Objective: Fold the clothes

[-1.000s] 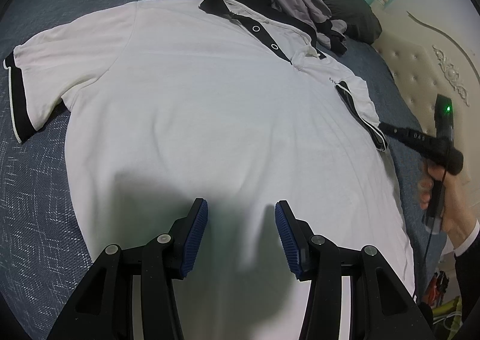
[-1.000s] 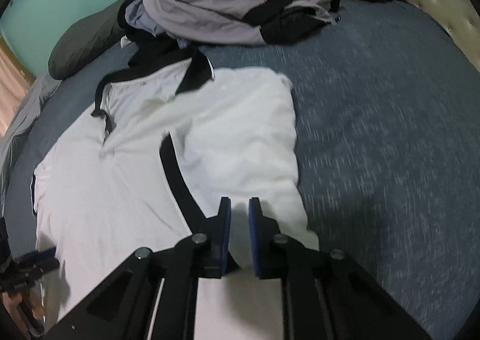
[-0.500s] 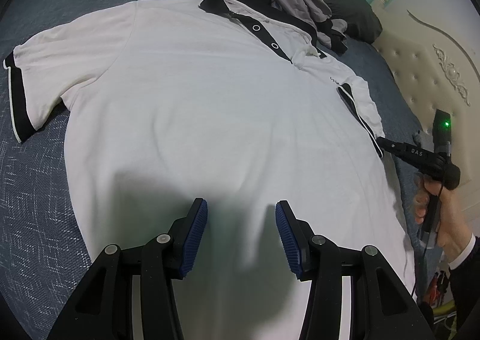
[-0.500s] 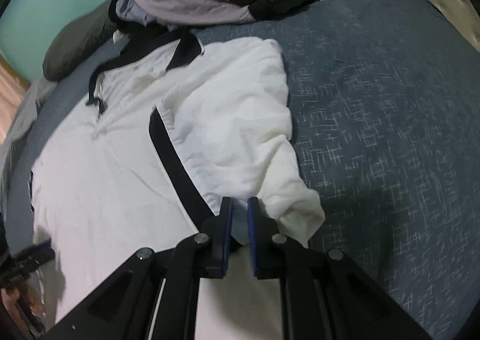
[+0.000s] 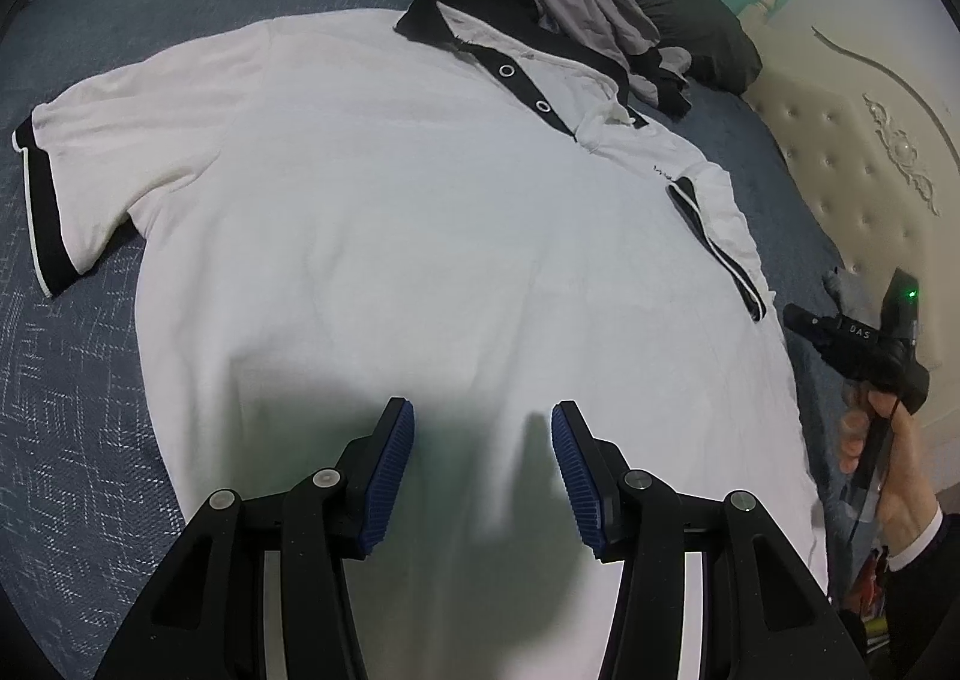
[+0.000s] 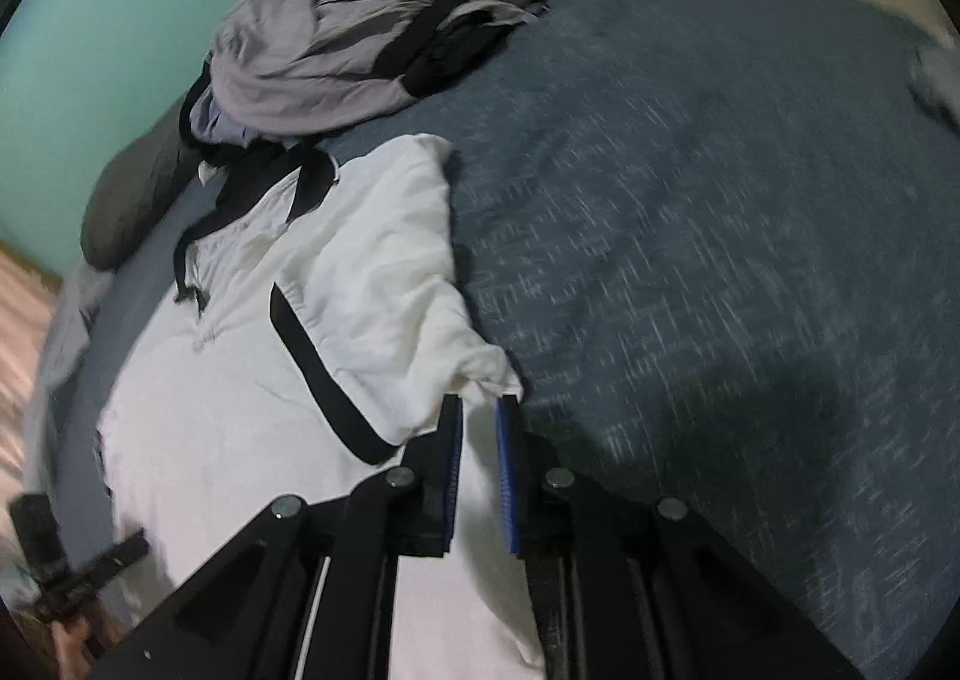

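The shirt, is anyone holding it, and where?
Yes. The right gripper pinches the white shirt at its side edge, below the folded-in sleeve. The left gripper is open and holds nothing.

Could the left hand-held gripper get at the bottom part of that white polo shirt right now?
Probably yes. The left hand-held gripper hangs just above the white polo shirt with its jaws apart and nothing between them. The cloth below lies flat on the blue bedspread, with nothing covering it.
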Tool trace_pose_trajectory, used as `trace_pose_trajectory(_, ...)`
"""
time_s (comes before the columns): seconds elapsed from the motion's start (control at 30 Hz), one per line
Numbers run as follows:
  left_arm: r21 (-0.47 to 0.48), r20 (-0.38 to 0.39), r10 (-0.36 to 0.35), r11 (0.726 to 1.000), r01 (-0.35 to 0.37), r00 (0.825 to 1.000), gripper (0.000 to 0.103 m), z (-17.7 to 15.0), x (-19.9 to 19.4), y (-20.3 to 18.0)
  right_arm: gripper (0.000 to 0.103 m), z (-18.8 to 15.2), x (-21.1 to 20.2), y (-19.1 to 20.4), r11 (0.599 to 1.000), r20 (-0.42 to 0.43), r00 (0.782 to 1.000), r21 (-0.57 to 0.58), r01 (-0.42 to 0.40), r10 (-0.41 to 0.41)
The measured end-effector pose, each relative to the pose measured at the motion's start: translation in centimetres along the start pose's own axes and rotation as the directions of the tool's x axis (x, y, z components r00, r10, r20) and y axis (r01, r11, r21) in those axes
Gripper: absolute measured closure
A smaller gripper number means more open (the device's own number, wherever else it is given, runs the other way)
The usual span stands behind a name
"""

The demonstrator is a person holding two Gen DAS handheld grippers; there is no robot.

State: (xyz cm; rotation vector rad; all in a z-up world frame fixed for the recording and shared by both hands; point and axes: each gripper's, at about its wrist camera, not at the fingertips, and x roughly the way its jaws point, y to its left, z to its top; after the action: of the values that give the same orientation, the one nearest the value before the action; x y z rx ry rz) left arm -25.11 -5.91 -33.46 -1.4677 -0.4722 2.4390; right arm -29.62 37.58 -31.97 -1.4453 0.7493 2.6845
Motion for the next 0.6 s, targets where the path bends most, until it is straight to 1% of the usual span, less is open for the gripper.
trace_pose_trajectory(0.03, 0.002, 0.001, 0.001, 1.000, -0.001, 1.000, 0.051, 0.0, 0.0, -0.1, 0.087, 0.0, 0.0, -0.6, 0.999, 0.000, 1.000, 0.032, -0.010, 0.010)
trace_pose_trajectory(0.1, 0.010, 0.002, 0.010, 1.000, -0.011, 1.000, 0.051, 0.0, 0.1, -0.4, 0.083, 0.0, 0.1, -1.6, 0.991, 0.015, 0.998, 0.117, -0.063, 0.061)
trace_pose_trajectory(0.17, 0.013, 0.001, 0.018, 1.000, -0.018, 1.000, 0.051, -0.1, 0.2, -0.6, 0.078, 0.0, 0.3, -1.7, 0.983, 0.019, 0.994, 0.153, -0.106, 0.104)
trace_pose_trajectory(0.3, 0.015, -0.001, 0.028, 0.999, -0.028, 1.000, 0.051, -0.4, 0.5, -0.8, 0.077, 0.3, 0.9, -1.6, 0.965, 0.021, 0.986, 0.206, -0.164, 0.163)
trace_pose_trajectory(0.43, 0.010, 0.003, 0.024, 1.000, -0.024, 1.000, 0.051, -0.3, 0.4, -0.6, 0.076, 0.8, 1.9, -1.5, 0.953, -0.001, 0.984, 0.252, -0.171, 0.177)
trace_pose_trajectory(0.47, 0.007, 0.003, 0.022, 1.000, -0.022, 1.000, 0.051, -0.3, 0.4, -0.5, 0.076, 0.7, 2.2, -1.7, 0.945, 0.002, 0.982, 0.271, -0.184, 0.190)
trace_pose_trajectory(0.5, 0.006, 0.002, 0.022, 1.000, -0.022, 1.000, 0.051, -0.3, 0.4, -0.4, 0.077, 0.7, 2.3, -1.8, 0.938, 0.009, 0.979, 0.285, -0.198, 0.203)
trace_pose_trajectory(0.53, 0.006, 0.001, 0.022, 1.000, -0.022, 1.000, 0.051, -0.3, 0.4, -0.4, 0.079, 0.7, 2.3, -2.0, 0.934, 0.019, 0.978, 0.293, -0.203, 0.207)
trace_pose_trajectory(0.57, 0.007, 0.001, 0.023, 1.000, -0.023, 1.000, 0.051, -0.3, 0.4, -0.3, 0.091, 0.6, 2.3, -2.1, 0.931, 0.028, 0.977, 0.300, -0.208, 0.209)
trace_pose_trajectory(0.6, 0.007, 0.000, 0.023, 1.000, -0.023, 1.000, 0.051, -0.4, 0.4, -0.3, 0.094, 0.5, 2.2, -2.1, 0.931, 0.031, 0.977, 0.299, -0.210, 0.211)
